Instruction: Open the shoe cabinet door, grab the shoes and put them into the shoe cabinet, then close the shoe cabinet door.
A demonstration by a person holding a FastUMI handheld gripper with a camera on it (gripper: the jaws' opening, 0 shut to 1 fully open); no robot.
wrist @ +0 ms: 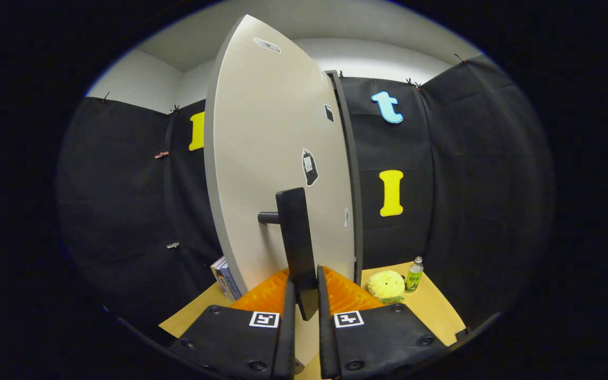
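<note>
The gripper (304, 287) is nearly closed, both fingers pressing the dark bar handle (296, 237) of the pale shoe cabinet door (272, 158). The door stands swung open, edge-on ahead, above a wooden table (436, 311).

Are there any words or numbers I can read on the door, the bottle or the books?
None can be read.
Cabinet door stickers: too small and blurred.
Green bottle label: blurred.
Books spines: too small.
Square markers on the tongs: patterns, not words.
The tongs' fingers clamp the door's dark handle.
</note>
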